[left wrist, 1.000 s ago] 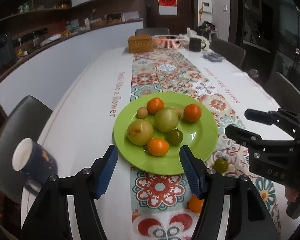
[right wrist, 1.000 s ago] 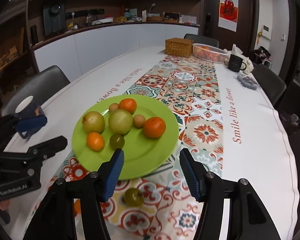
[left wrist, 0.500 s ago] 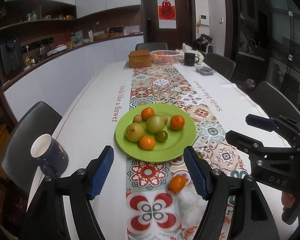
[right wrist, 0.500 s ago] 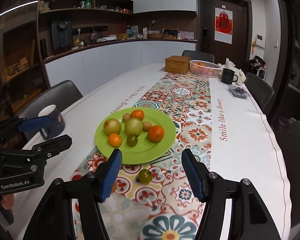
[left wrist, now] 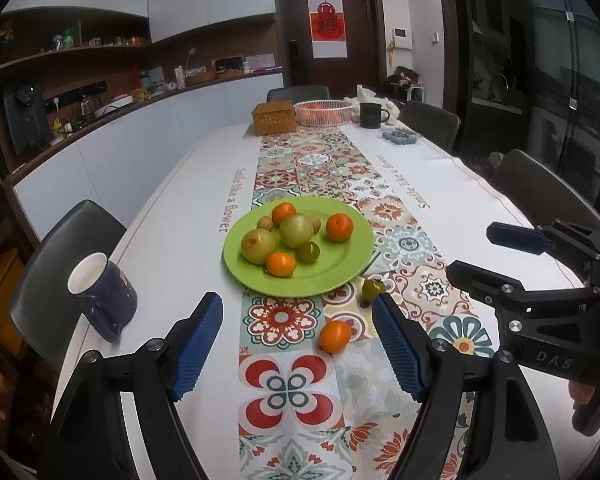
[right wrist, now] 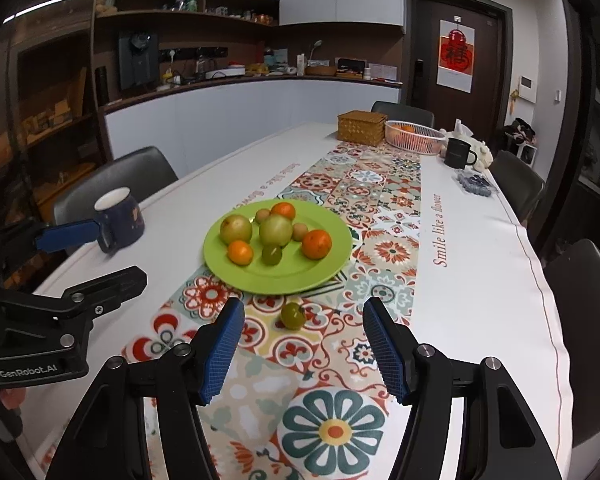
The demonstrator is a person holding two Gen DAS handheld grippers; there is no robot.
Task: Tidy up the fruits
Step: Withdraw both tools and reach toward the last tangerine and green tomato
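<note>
1. Left gripper (left wrist: 298, 346): jaws apart and have just been opening further, nothing between the pads. It hangs above the runner (left wrist: 292, 392), near side of the plate (left wrist: 340, 276).
2. Right gripper (right wrist: 302, 350): jaws apart, empty, also on the near side of the plate and to the right of the left one.
3. Plate, green, on the runner, holds seven fruits: three oranges, two big green ones, a small dark green one, two small brown ones. They sit bunched at the middle and far side of the plate.
4. Two fruits are off the plate, both on the runner at its near side. The orange (left wrist: 334, 336) lies well clear of the rim, just ahead of the left gripper's right finger (left wrist: 396, 354).
5. The green fruit (right wrist: 293, 315) lies just off the rim, straight ahead of the right gripper and centred between its fingers.
6. Judgement: each gripper is nearer its own stray. Both are roundish, so there is no long axis to line up with.
7. Mug (left wrist: 102, 294) stands left of the plate, near the table (left wrist: 172, 240) edge.
8. Table is white-clothed and long. Far beyond the plate: wicker box, basket, dark mug. Chairs, counter, shelves and a door surround it.
</note>
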